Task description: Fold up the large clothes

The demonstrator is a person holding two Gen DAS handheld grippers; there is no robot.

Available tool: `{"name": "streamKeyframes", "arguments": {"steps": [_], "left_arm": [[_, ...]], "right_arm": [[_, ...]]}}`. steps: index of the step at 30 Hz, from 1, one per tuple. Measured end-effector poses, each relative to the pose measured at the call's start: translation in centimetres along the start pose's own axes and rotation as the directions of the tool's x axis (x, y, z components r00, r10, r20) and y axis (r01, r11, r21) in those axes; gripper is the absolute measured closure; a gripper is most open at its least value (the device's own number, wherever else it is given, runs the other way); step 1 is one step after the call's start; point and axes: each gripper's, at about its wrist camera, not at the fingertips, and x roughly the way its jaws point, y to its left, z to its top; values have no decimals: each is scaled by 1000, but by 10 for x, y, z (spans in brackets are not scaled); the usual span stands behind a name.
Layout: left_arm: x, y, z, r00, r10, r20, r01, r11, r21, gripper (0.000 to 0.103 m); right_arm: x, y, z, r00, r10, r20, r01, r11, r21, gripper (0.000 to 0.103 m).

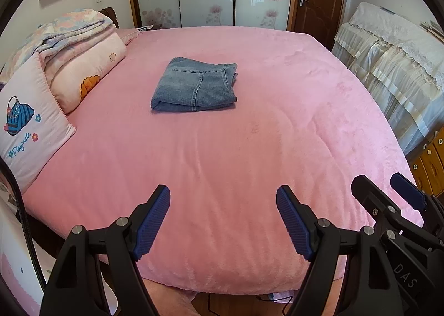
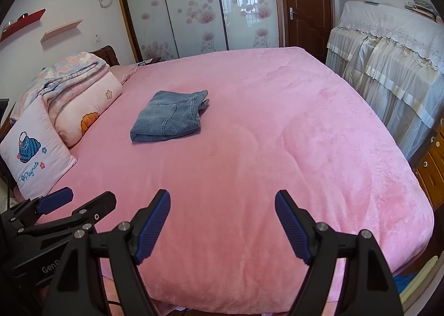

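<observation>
Hovering over the near edge of the pink bed, the left gripper has its blue pads spread wide, nothing between them. Just beside it, the right gripper is equally spread and empty. Folded jeans lie mid-bed, well beyond both, near the pillow and stacked quilts.

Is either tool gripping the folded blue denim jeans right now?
No, the folded blue denim jeans lie alone on the pink bed cover, clear of both open tools.
</observation>
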Motion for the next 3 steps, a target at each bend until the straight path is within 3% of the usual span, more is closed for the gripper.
{"name": "streamKeyframes", "arguments": {"steps": [3], "left_arm": [[1, 1, 0, 1000, 0, -7, 0, 1000, -1, 25]], "right_arm": [[1, 0, -1, 1000, -1, -1, 1, 1000, -2, 25]]}}
